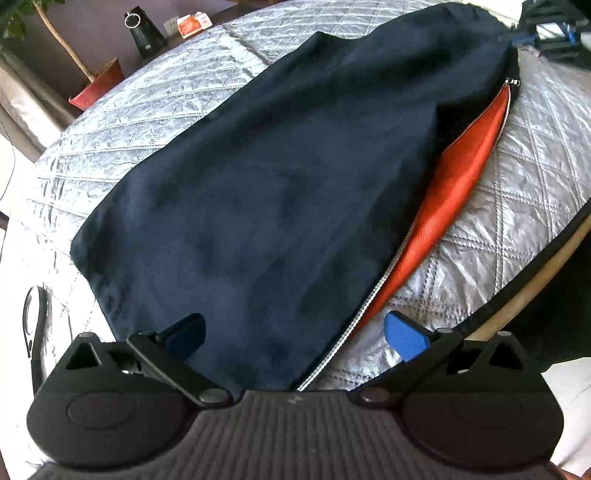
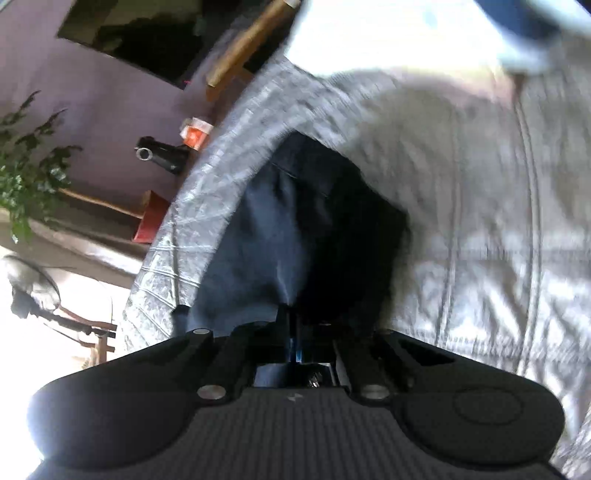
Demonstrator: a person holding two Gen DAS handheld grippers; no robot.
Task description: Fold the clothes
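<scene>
A navy jacket [image 1: 280, 192] lies spread on a silver quilted bedspread [image 1: 122, 133]. Its orange lining [image 1: 458, 173] and a silver zipper [image 1: 343, 336] show along the right edge. My left gripper [image 1: 295, 336] hovers open over the near hem, one finger above the cloth and the blue pad [image 1: 406, 338] above the quilt. In the blurred right wrist view, the right gripper [image 2: 291, 325] is shut on a fold of the jacket [image 2: 295, 221], which trails away from its tips. The right gripper [image 1: 546, 33] also shows at the jacket's far end.
A potted plant in a red pot [image 1: 98, 83], a black cone-shaped object [image 1: 144, 31] and an orange box [image 1: 192, 24] stand beyond the bed's far left edge. A wooden bed rail [image 1: 532, 273] runs along the right. A fan [image 2: 33, 288] stands off the bed.
</scene>
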